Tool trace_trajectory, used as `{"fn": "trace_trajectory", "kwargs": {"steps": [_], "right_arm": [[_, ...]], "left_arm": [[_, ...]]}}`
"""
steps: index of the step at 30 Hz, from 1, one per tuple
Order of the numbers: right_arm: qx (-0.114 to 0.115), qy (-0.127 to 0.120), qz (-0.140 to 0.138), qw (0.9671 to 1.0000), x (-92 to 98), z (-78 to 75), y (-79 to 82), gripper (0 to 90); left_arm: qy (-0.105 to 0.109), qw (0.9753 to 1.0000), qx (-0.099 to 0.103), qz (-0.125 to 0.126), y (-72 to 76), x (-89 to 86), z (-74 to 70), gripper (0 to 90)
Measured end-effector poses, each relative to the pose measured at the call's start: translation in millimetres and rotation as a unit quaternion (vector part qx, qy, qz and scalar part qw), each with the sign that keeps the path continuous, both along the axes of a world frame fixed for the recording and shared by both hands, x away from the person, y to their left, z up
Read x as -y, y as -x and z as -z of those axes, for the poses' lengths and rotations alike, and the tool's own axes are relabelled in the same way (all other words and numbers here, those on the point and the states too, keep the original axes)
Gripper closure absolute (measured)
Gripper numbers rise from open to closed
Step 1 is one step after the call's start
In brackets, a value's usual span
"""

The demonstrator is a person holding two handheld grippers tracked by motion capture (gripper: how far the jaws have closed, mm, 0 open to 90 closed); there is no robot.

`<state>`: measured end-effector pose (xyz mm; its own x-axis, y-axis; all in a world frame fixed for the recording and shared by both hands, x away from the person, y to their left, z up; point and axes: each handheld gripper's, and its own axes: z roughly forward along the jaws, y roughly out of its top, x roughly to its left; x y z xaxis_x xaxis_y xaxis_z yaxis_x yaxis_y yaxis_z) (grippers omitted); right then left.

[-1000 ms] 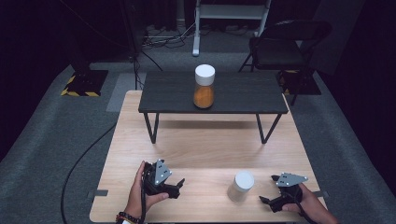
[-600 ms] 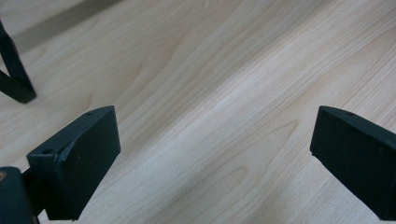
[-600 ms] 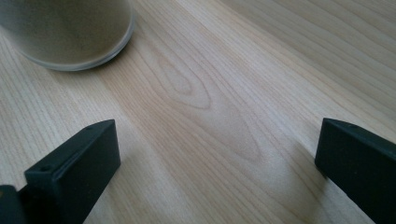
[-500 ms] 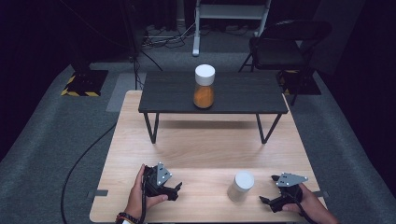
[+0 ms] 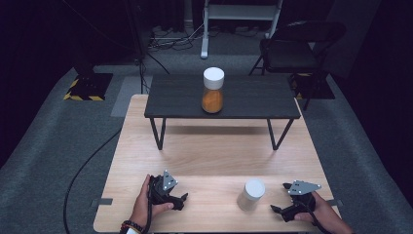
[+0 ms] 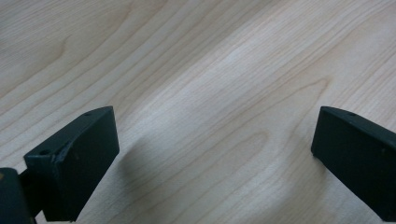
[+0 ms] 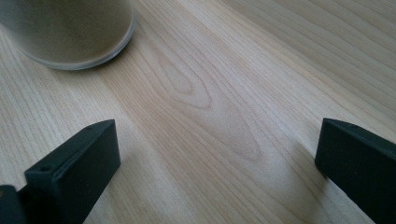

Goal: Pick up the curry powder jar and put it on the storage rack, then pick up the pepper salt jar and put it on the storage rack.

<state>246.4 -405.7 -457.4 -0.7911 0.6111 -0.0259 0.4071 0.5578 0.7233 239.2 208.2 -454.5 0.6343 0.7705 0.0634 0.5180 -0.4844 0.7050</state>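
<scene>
Little has moved since the earlier frames: the left gripper (image 5: pixel 179 200) has slid slightly toward the near edge of the table, while the right gripper (image 5: pixel 278 211) and both jars sit where they were.

The near jar (image 5: pixel 251 194), white-lidded and filled with a pale tan powder, stands upright on the light wooden table (image 5: pixel 209 156), just to the left of the right gripper and apart from it. In the right gripper view its rounded base (image 7: pixel 70 32) shows at the upper left, off the line between the jaws. It looks like clear, rigid plastic or glass with smooth, possibly slippery walls; filled nearly to the lid, it is probably moderately heavy for its size. A hold across the body, below the lid and around mid-height, would likely be steadiest, since a grip on the lid alone might loosen it or let the jar swing.

Both grippers are spread wide with nothing between their jaws; each rests low over bare wood, touching no object. The left gripper view looks at plain wood grain.

Farther back, a second jar (image 5: pixel 213 90) with orange contents stands upright on the dark raised shelf (image 5: pixel 253 100), well apart from both hands.
</scene>
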Motion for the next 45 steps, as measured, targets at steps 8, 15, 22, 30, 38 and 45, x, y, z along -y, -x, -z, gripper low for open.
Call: {"fn": "trace_trajectory", "kwargs": {"steps": [8,15,22,30,38,45], "right_arm": [[0.0,0.0,0.0,1.0,-0.1,0.0,0.1,0.0],[0.0,0.0,0.0,1.0,-0.3,0.0,-0.2,0.0],[-0.001,0.0,-0.002,1.0,-1.0,-0.2,-1.8,0.0],[0.0,0.0,-0.002,1.0,-0.8,-0.1,-1.3,0.0],[-0.011,0.016,-0.008,0.9998,-2.7,-6.9,-3.9,0.0],[0.009,-0.011,-0.034,0.9993,-2.2,-10.4,1.3,1.8]], "left_arm": [[0.016,0.9997,-0.018,-0.002,-5.1,-4.9,0.6,0.9],[0.015,0.9997,-0.018,-0.006,-4.1,-4.7,0.5,0.6],[0.015,0.9997,-0.019,-0.004,-4.4,-5.1,0.4,0.5],[0.016,0.9997,-0.02,-0.007,-3.5,-5.0,0.4,0.5],[0.015,0.9997,-0.018,-0.008,-1.9,-5.2,0.6,0.6],[0.015,0.9997,-0.018,-0.009,-1.6,-5.1,0.6,0.6]]}}
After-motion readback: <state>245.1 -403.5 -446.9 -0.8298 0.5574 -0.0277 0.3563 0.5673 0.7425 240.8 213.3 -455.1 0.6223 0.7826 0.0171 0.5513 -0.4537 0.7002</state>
